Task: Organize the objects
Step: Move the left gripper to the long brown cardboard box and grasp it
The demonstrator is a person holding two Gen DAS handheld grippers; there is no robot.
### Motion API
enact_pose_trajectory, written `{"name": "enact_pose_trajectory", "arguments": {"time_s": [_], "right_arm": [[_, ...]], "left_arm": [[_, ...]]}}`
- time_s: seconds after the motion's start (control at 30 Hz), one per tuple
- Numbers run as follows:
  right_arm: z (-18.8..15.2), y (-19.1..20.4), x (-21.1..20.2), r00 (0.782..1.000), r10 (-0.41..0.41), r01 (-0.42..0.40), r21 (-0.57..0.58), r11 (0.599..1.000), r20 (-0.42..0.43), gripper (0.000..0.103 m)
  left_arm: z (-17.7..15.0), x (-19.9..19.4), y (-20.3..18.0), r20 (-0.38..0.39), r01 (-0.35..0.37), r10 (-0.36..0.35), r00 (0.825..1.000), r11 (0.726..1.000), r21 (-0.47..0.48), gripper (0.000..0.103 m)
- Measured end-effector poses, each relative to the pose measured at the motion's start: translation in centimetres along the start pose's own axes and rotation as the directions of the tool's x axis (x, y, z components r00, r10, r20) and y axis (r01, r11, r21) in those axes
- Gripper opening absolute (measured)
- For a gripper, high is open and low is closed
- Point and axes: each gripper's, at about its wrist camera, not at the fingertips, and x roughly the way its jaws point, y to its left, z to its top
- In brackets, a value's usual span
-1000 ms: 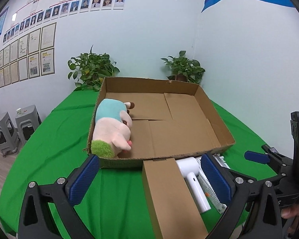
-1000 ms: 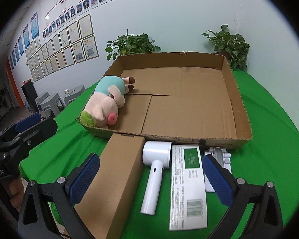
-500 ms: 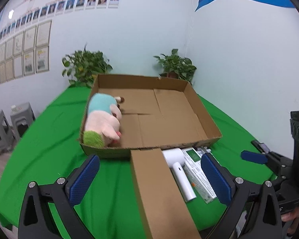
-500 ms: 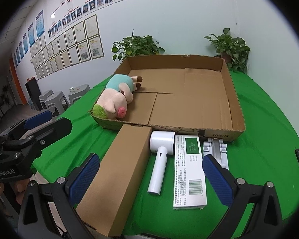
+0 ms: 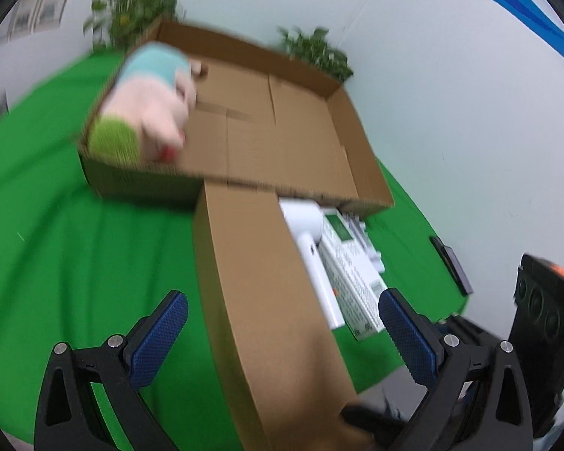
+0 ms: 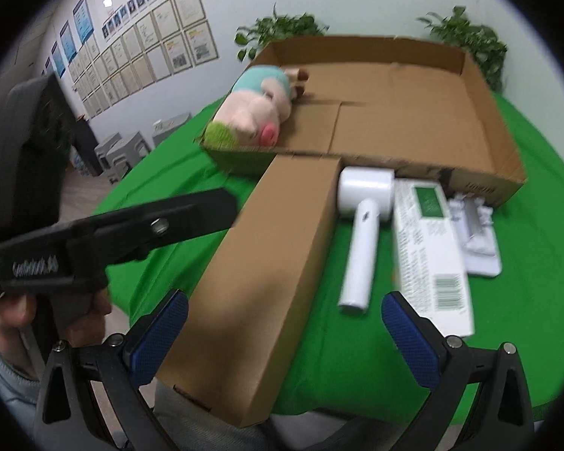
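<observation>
A long brown carton lies on the green table in front of a wide open cardboard tray. A pink plush pig lies in the tray's left end. A white hair dryer, a white and green flat box and a white holder lie to the carton's right. My left gripper is open, its jaws straddling the carton's near part. My right gripper is open above the carton's near right side. The left gripper's body shows at left in the right wrist view.
Two potted plants stand behind the tray against the wall. Grey stools stand on the floor left of the table. The table's front edge is just below the grippers. A dark device lies near the table's right edge.
Both grippers have moved forward and down toward the long carton. The left gripper now straddles it and has swung into the right wrist view. The objects on the table have not moved.
</observation>
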Motion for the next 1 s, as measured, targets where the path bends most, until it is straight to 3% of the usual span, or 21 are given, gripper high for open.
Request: {"name": "enact_pose_trajectory", "arguments": {"time_s": [0.27,0.47,0.63,0.7,1.0], "right_arm": [[-0.6,1.3,3.3,0.996,0.027,-0.028,-0.010,1.000,-0.087,0.102],[-0.4,1.7,4.4,0.992,0.046,-0.048,-0.016,0.999,-0.118,0.102],[-0.2,1.7,4.7,0.989,0.061,-0.064,-0.016,0.998,-0.134,0.102],[-0.3,1.8,4.6,0.988,0.060,-0.064,-0.026,0.998,-0.139,0.102],[-0.5,2.0,4.4,0.991,0.041,-0.048,-0.051,0.998,-0.125,0.098]], "left_arm": [[-0.5,3.7,2.4,-0.121,0.110,-0.119,0.985,0.991,-0.076,0.099],[-0.8,5.2,3.3,-0.178,0.138,-0.156,0.971,0.984,-0.112,0.095],[-1.0,5.5,3.8,-0.192,0.130,-0.154,0.969,0.983,-0.134,0.093],[-1.0,5.4,3.9,-0.193,0.122,-0.146,0.970,0.984,-0.131,0.087],[-1.6,4.3,4.0,-0.170,0.138,-0.161,0.972,0.980,-0.141,0.078]]}}
